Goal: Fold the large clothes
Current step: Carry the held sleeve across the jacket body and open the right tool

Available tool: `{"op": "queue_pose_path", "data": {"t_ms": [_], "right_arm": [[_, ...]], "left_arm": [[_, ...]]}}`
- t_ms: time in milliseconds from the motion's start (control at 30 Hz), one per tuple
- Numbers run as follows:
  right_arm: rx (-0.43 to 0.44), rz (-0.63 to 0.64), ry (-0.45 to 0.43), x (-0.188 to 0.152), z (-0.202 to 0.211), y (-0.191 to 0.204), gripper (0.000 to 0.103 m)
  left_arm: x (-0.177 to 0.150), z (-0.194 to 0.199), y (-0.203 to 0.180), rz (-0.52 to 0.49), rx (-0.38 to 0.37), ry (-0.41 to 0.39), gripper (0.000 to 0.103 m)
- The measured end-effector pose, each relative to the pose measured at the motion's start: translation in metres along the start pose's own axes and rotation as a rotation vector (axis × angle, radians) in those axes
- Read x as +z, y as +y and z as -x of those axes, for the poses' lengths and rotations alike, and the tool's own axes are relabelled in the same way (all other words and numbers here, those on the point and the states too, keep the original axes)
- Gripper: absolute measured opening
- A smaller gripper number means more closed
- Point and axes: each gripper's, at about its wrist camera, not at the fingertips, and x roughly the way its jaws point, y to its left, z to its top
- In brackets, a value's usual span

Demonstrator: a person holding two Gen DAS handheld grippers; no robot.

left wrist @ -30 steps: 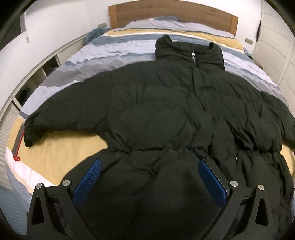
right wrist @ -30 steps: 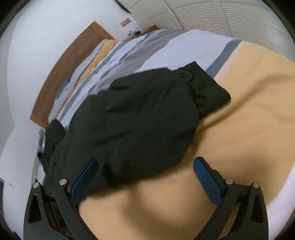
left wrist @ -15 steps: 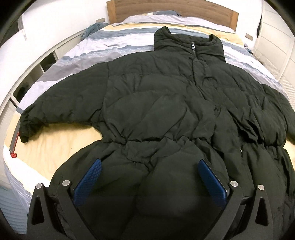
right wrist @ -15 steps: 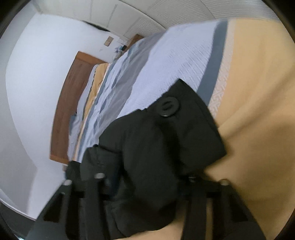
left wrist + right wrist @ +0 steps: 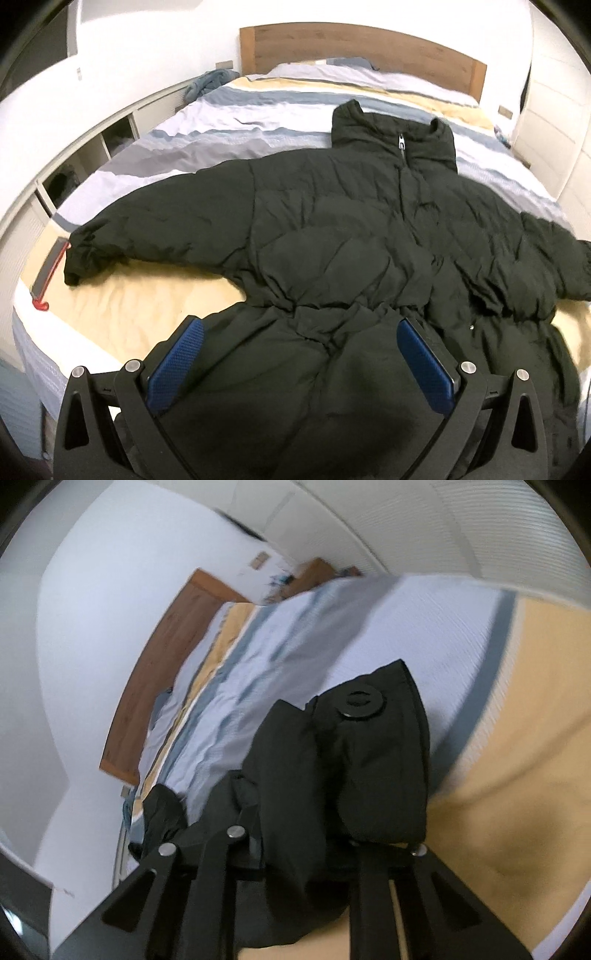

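Observation:
A large black puffer jacket [image 5: 351,236] lies front up on the striped bed, collar toward the headboard and both sleeves spread sideways. My left gripper [image 5: 299,354] is open and empty, hovering over the jacket's hem with its blue pads [image 5: 424,360] wide apart. My right gripper [image 5: 317,834] is shut on the cuff end of the jacket's right sleeve [image 5: 354,768], which bunches up between the fingers; a round black snap [image 5: 360,703] shows on the cuff. The right pads are hidden by fabric.
The bed [image 5: 122,295] has yellow, grey and white stripes and a wooden headboard [image 5: 362,48]. A red-handled tool [image 5: 48,277] lies at the left bed edge. White shelving [image 5: 85,147] runs along the left, cabinets [image 5: 554,110] along the right.
My right gripper moved onto the sleeve cuff, closed on it and now holds it a little raised. My left gripper stayed open and drew back slightly from the jacket.

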Motion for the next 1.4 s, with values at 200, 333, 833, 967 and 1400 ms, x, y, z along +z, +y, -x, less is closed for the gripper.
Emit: {"op": "queue_pose_path", "data": {"t_ms": [200, 333, 833, 967, 1400], "right_arm": [[0.065, 0.16, -0.01, -0.002, 0.023, 0.068, 0.016], [0.123, 0.261, 0.001, -0.016, 0.036, 0.116, 0.016], [0.313, 0.511, 0.167, -0.133, 0.041, 0.232, 0.016], [0.302, 0.601, 0.223, -0.171, 0.034, 0.242, 0.016], [0.177, 0.838, 0.436, -0.285, -0.013, 0.259, 0.02]], "left_arm": [[-0.001, 0.021, 0.011, 0.027, -0.003, -0.026, 0.102], [-0.003, 0.034, 0.021, 0.032, -0.008, -0.029, 0.102], [-0.016, 0.064, 0.063, 0.095, -0.018, -0.037, 0.102], [-0.022, 0.065, 0.072, 0.1, 0.014, -0.036, 0.102], [-0.032, 0.062, 0.089, 0.121, 0.01, -0.041, 0.102]]}}
